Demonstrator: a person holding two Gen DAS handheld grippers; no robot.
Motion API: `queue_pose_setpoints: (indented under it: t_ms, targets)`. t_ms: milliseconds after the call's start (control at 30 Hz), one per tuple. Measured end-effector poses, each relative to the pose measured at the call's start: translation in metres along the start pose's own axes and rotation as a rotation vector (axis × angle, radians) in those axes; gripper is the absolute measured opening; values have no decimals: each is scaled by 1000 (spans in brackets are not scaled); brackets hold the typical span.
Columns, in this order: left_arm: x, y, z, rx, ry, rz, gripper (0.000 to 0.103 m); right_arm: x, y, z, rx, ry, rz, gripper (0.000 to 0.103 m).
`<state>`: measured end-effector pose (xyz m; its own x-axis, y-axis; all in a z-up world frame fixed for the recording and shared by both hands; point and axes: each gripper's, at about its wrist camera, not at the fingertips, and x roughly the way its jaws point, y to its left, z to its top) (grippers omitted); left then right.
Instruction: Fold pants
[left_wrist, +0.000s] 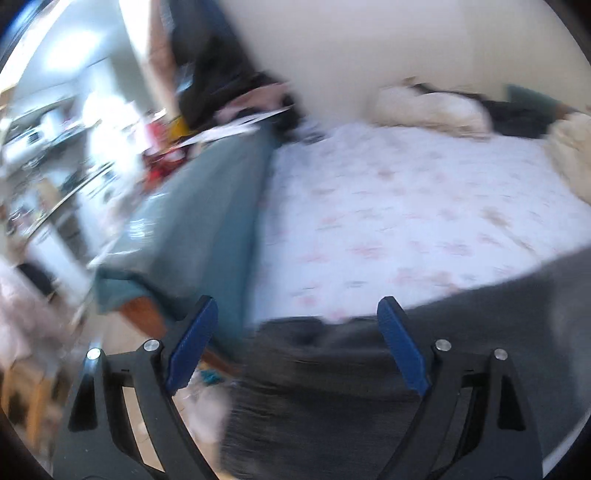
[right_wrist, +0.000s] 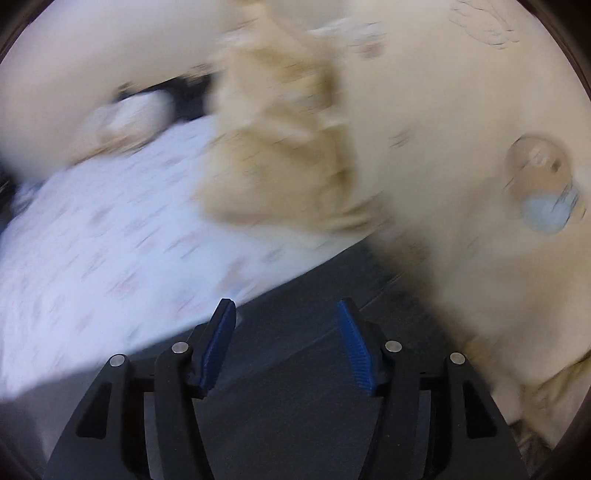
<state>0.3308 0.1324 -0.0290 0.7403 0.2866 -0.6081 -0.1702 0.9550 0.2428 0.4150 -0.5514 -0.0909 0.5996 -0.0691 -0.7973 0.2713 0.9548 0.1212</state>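
Pants, dark grey, are spread on the bed below both grippers. The left gripper is seen with jaws wide apart, the right gripper with jaws parted; nothing is gripped. A blanket is heaped nearby.

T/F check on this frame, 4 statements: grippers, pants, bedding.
1. Both grippers stand open with nothing clamped. True: left gripper, right gripper.
2. The pants are light blue denim. False: the pants are dark grey.
3. The pants lie on a white sheet with a pinkish print. True: sheet.
4. The right gripper hovers over bare floor. False: dark pants fabric lies under it, with a cream blanket beyond.
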Motion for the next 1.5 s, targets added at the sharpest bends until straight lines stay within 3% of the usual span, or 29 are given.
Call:
queue_pose_setpoints:
  t_ms: [33, 100, 200, 267, 333, 367, 433, 467, 533, 700, 833, 1033, 1100, 1233, 1367, 1500]
  targets:
    - [4, -6, -4, -10, 5, -48, 86, 3, 5, -9, -11, 25, 22, 60]
    - [24, -14, -12, -12, 56, -50, 86, 13, 18, -36, -59, 79, 29, 67]
    - [73, -24, -29, 48, 171, 5, 82, 33, 5, -69, -83, 155, -27, 68]
    - [102, -21, -35, 91, 215, 72, 78, 30, -15, -75, -68, 131, -32, 68]
    - [120, -13, -38, 84, 245, 101, 80, 33, -33, -72, -73, 135, -175, 78]
    - [129, -13, -41, 89, 270, 109, 82, 31, -53, -70, -13, 140, -207, 88]
    - [139, -14, -40, 98, 315, 122, 85, 25, -80, -71, 75, 164, -200, 87]
    - [139, -15, -37, 101, 317, 134, 85, 17, -86, -70, 77, 163, -229, 80]
    - [126, -21, -33, 88, 299, 137, 85, -1, -84, -72, 76, 150, -257, 79]
    - [71, -24, -30, 2, 217, -11, 85, -57, -73, -92, 232, 42, -52, 82]
    - [37, -18, -31, -37, 237, -79, 86, -75, -52, -116, 357, 28, 84, 82]
    - [-11, 20, -39, -185, 231, -117, 86, -89, -26, -135, 440, 86, 140, 82]
    - [-29, 44, -48, -276, 230, -128, 86, -98, -22, -148, 486, 156, 188, 83]
    - [-64, 102, -62, -487, 130, -89, 87, -107, -16, -171, 538, 257, 276, 88]
    - [-59, 138, -84, -655, 194, -68, 87, -124, -8, -211, 556, 304, 308, 90]
    - [-22, 117, -128, -708, 365, -126, 88, -116, -7, -226, 608, 362, 368, 90]
